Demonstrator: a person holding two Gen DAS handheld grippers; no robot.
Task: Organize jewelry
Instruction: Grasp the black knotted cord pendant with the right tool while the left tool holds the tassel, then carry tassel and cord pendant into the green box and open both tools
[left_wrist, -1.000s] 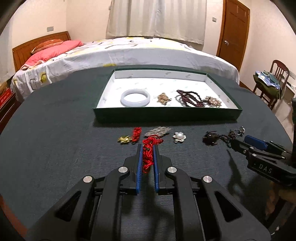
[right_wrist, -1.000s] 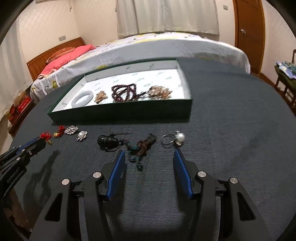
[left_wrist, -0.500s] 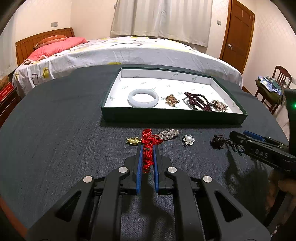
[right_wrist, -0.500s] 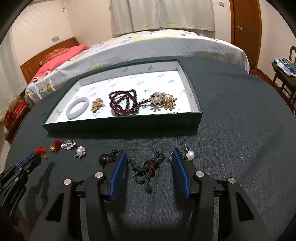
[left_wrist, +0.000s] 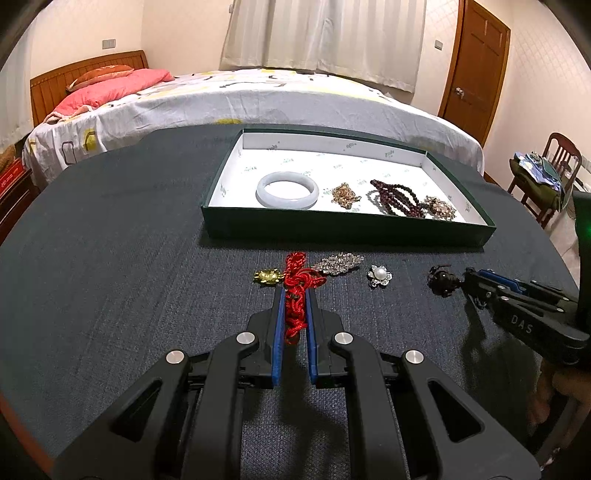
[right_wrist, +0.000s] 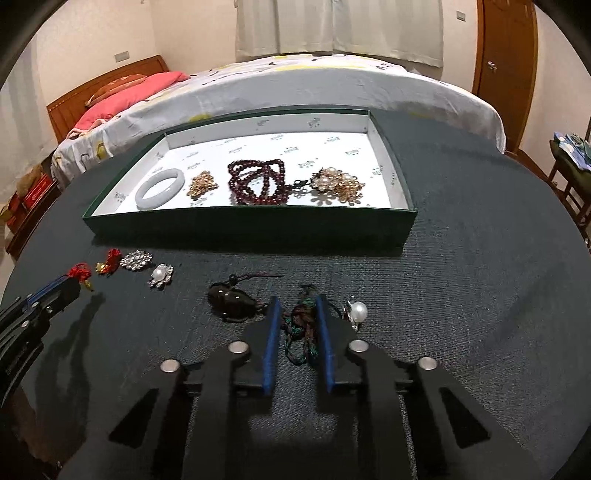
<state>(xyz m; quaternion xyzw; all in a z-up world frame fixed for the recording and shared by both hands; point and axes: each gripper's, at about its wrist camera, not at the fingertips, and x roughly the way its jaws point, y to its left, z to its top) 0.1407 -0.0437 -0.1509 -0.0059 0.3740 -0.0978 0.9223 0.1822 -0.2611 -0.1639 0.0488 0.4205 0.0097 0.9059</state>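
A green tray (left_wrist: 347, 230) with a white floor holds a white bangle (left_wrist: 287, 189), a gold brooch, dark red beads (right_wrist: 256, 181) and a pearl cluster. My left gripper (left_wrist: 294, 291) is shut on a red knotted cord (left_wrist: 295, 310) whose gold charm (left_wrist: 266, 277) hangs by the fingertips. My right gripper (right_wrist: 297, 306) is closed around a brown-green cord (right_wrist: 301, 328) on the table; its dark pendant (right_wrist: 231, 301) lies left of the fingers. The right gripper also shows in the left wrist view (left_wrist: 476, 286).
On the dark tablecloth (left_wrist: 110, 258) lie a crystal brooch (left_wrist: 338, 263), a pearl flower brooch (left_wrist: 379, 276) and a pearl ring (right_wrist: 356, 312). A bed (left_wrist: 221, 99) stands behind the table, a chair (left_wrist: 554, 162) at the right.
My right gripper moved forward and closed from wide open around the brown-green cord. My left gripper lifted the red cord and carried it toward the tray.
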